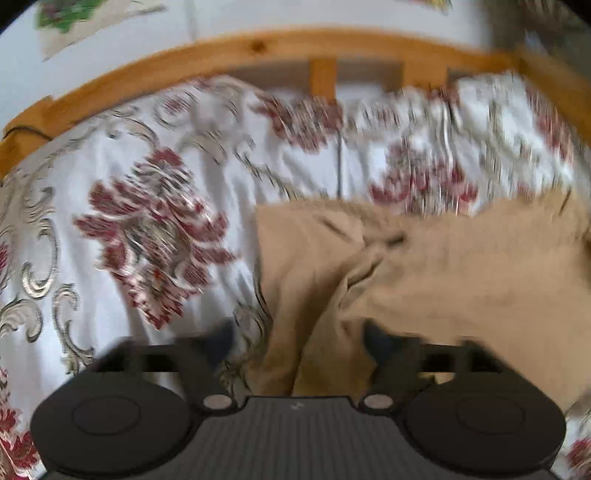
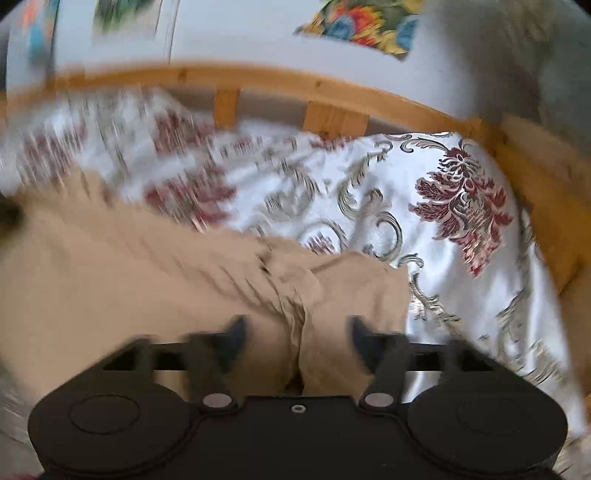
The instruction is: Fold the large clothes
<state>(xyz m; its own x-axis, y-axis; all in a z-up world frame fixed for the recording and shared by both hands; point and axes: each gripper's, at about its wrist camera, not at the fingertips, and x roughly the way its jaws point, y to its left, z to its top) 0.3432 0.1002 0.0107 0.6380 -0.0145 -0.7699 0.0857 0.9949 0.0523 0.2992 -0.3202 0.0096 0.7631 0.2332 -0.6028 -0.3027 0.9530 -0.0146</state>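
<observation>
A large tan garment (image 1: pixel 443 266) lies on a white bedspread with red and silver flowers (image 1: pixel 147 206). In the left wrist view its left edge hangs in folds between my open fingers. My left gripper (image 1: pixel 299 336) is open, its jaws wide on either side of that edge. In the right wrist view the same tan garment (image 2: pixel 147 280) fills the left and middle, with its right end bunched between the fingers. My right gripper (image 2: pixel 297 328) is open around that bunched end. Both views are blurred by motion.
A wooden bed frame (image 1: pixel 229 51) curves along the far side of the bedspread, with its corner post (image 2: pixel 535 206) at the right. A white wall with colourful pictures (image 2: pixel 365 18) stands behind it. The bedspread (image 2: pixel 461 229) extends right of the garment.
</observation>
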